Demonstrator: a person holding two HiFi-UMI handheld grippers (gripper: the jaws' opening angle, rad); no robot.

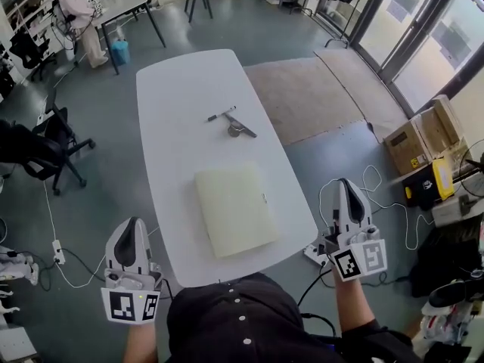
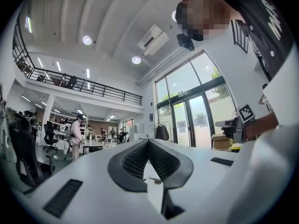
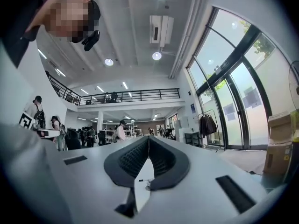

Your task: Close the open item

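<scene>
The table's near end is hidden under the person's dark shirt. Beside the pen lies a grey tool too small to identify. Whether the pale flat item is a book or a folder is unclear.

Free table between pale folder and, perhaps, pen

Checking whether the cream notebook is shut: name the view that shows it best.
The head view: the cream notebook lies closed on the white table, wholly in view. Both gripper views look low through shut jaws; I cannot make it out there.
</scene>
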